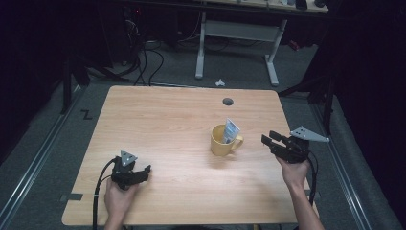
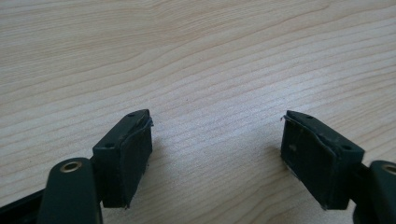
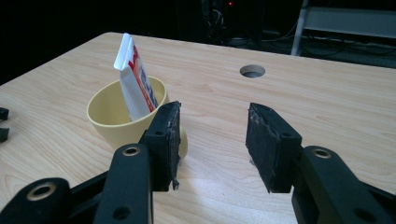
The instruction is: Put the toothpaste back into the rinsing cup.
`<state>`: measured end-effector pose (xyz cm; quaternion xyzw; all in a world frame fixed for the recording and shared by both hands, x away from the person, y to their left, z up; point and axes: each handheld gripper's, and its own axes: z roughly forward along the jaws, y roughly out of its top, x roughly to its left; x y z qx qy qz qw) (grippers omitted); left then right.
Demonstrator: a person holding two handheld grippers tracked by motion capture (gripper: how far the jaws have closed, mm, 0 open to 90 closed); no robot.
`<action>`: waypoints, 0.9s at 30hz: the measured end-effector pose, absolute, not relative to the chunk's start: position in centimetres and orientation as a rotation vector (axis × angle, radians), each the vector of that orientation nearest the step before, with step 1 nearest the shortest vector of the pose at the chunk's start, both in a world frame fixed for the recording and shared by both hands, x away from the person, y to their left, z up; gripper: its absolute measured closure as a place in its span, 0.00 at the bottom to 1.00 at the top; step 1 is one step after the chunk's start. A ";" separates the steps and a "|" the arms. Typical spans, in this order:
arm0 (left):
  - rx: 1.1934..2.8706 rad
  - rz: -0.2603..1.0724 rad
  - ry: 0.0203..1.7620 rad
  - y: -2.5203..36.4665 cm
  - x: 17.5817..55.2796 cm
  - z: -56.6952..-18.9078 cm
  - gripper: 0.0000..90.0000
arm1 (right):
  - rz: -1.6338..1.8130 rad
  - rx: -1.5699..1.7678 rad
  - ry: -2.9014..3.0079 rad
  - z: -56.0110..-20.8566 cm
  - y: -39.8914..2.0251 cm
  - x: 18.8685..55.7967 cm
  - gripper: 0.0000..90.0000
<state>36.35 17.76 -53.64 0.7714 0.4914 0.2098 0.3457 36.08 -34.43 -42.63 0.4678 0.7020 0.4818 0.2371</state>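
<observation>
The yellow mug (image 1: 221, 141) stands upright on the wooden table (image 1: 167, 124), right of the table's centre in the high view, with its handle turned toward the person's right; a white tube with red and blue print (image 1: 231, 131) stands inside the mug, leaning against the rim with its crimped end uppermost. The right gripper (image 1: 269, 138) is held above the table just beside the mug on the handle side, apart from it, with its jaws pointing toward the mug; in the right gripper view the jaws stand partly apart with nothing between the pads (image 3: 265, 140), and bare table surface shows in the gap (the near jaw overlaps the mug's handle side in that view, but no contact can be confirmed). The left gripper (image 1: 143, 170) sits low at the near left part of the table, well apart from the mug; in the left gripper view its jaws stand wide apart over plain wood grain, gripping nothing. A round cable hole (image 1: 228, 101) lies in the table beyond the mug; a white-framed desk (image 1: 237, 33) stands on the floor behind the table.
</observation>
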 end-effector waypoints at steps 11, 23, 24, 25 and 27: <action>2.002 0.545 1.276 17.8 36.4 -53.6 0.28 | 1.297 1.306 1.930 -43.7 -34.4 35.9 0.61; 2.002 0.545 1.276 17.8 36.4 -53.6 0.28 | 1.284 1.334 1.938 -44.7 -34.9 35.5 0.62; 2.002 0.545 1.276 17.8 36.4 -53.6 0.28 | 1.281 1.335 1.940 -44.8 -34.9 35.5 0.62; 2.002 0.545 1.276 17.8 36.4 -53.6 0.28 | 1.278 1.340 1.940 -44.9 -34.9 35.4 0.62; 2.003 0.545 1.275 17.8 36.4 -53.6 0.28 | 1.265 1.339 1.944 -45.1 -34.9 35.4 0.62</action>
